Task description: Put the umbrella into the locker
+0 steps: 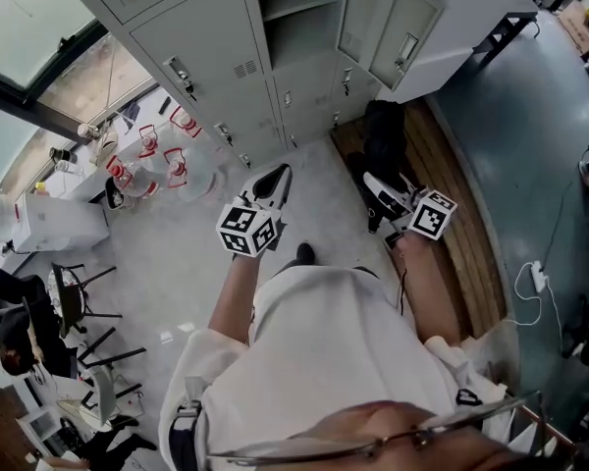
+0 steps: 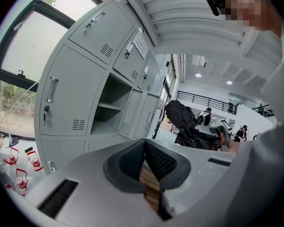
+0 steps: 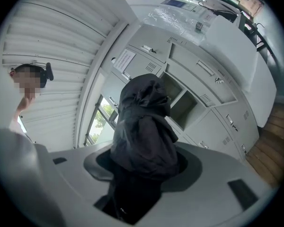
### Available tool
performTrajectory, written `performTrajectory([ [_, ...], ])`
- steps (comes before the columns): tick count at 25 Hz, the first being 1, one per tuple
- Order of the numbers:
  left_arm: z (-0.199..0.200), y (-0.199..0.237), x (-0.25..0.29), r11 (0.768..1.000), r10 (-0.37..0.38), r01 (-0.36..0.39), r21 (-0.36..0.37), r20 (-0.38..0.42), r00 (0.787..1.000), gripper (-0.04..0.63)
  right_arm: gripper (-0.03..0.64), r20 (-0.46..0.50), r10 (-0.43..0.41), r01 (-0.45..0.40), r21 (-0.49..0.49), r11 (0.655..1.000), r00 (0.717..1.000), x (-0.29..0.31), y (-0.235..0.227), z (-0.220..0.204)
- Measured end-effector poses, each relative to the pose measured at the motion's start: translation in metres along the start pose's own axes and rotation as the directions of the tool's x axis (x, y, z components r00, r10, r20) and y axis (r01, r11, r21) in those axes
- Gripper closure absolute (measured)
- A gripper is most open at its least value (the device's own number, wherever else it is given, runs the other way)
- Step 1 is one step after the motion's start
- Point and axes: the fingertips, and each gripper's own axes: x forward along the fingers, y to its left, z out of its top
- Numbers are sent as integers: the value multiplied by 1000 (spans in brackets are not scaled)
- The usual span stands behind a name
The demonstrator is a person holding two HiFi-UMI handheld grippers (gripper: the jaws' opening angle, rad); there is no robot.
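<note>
A folded black umbrella [image 3: 144,126] stands up between the jaws of my right gripper [image 3: 142,169], which is shut on its lower part. In the head view the umbrella [image 1: 383,135] points from the right gripper [image 1: 378,186] toward the grey lockers [image 1: 206,47]. One locker compartment [image 1: 299,18] is open, its door [image 1: 388,27] swung to the right. It also shows in the right gripper view, as the open compartment [image 3: 182,108] behind the umbrella. My left gripper [image 1: 278,177] is shut with nothing in it; its pads [image 2: 144,148] meet. From the left gripper view, the umbrella [image 2: 184,124] is at the right and the open compartment [image 2: 111,110] ahead.
Several water bottles with red labels [image 1: 147,160] stand on the floor left of the lockers. A low wooden platform [image 1: 461,224] runs along the right. Black chairs [image 1: 88,332] are at the lower left, a power strip [image 1: 538,278] at the right. People [image 2: 206,115] stand far off.
</note>
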Motion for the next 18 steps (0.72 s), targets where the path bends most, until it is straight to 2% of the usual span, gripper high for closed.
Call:
performTrajectory([
  [12, 6, 41, 27, 999, -47, 46, -15, -21, 999, 591, 376, 17, -73, 73, 7, 997, 997, 40, -24, 11],
  [18, 11, 56, 43, 999, -27, 27, -25, -21, 999, 591, 376, 10, -88, 87, 34, 996, 996, 56, -47, 25],
])
